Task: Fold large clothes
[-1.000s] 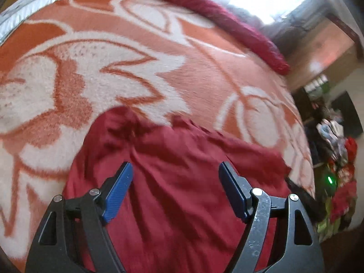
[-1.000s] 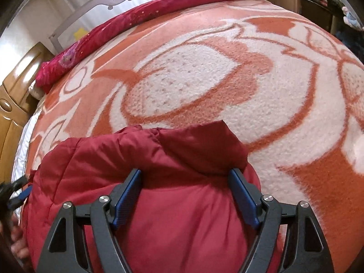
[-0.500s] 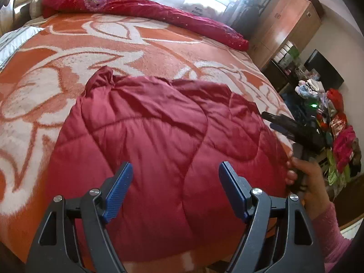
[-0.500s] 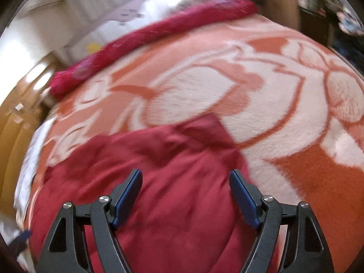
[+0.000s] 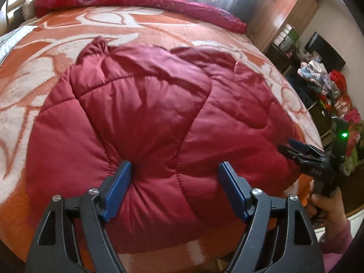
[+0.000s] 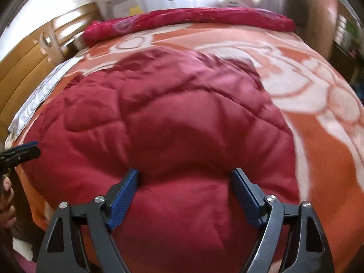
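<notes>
A dark red quilted jacket (image 5: 159, 113) lies bunched and puffy on the bed, with one cuff or corner sticking up at its far left. My left gripper (image 5: 174, 166) hangs open above the jacket's near edge, nothing between its blue pads. In the right wrist view the same jacket (image 6: 182, 125) fills the middle, and my right gripper (image 6: 184, 173) is open over its near part, pads apart from the cloth. Each gripper shows in the other's view: the right gripper (image 5: 295, 146) at the jacket's right edge, the left gripper (image 6: 25, 150) at its left edge.
An orange and white flowered blanket (image 5: 34, 79) covers the bed. A rolled red quilt (image 5: 136, 0) lies along the head. A wooden wardrobe (image 5: 284, 11) and a heap of clothes (image 5: 329, 86) stand to the right. A wooden headboard (image 6: 27, 63) is at the left.
Both grippers have drawn back from the jacket toward the bed's near edge and rolled level. Far more of the jacket shows now. Both stayed open.
</notes>
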`<control>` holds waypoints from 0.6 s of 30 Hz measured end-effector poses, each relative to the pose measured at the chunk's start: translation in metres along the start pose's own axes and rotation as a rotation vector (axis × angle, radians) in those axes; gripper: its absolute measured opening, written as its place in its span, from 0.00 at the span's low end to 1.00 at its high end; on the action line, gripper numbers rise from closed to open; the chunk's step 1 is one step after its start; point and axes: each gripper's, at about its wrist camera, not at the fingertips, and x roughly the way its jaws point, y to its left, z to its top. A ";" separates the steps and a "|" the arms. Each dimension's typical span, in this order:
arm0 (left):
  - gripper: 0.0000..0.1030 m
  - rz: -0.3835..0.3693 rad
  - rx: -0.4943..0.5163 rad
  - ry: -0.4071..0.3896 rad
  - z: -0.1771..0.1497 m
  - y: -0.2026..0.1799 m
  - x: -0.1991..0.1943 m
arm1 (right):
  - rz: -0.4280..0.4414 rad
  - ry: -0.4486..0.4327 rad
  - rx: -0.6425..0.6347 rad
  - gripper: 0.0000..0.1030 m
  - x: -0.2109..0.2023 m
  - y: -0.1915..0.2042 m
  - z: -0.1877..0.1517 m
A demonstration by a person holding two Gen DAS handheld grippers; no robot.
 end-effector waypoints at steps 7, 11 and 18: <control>0.81 0.042 0.059 -0.015 0.003 -0.004 0.012 | -0.053 -0.052 0.070 0.80 -0.005 0.001 -0.021; 0.80 0.068 0.067 -0.021 0.001 -0.009 0.000 | -0.049 -0.055 0.076 0.81 -0.005 0.003 -0.020; 0.81 0.134 0.070 -0.018 -0.012 -0.013 -0.010 | -0.044 -0.055 0.075 0.81 -0.005 0.001 -0.021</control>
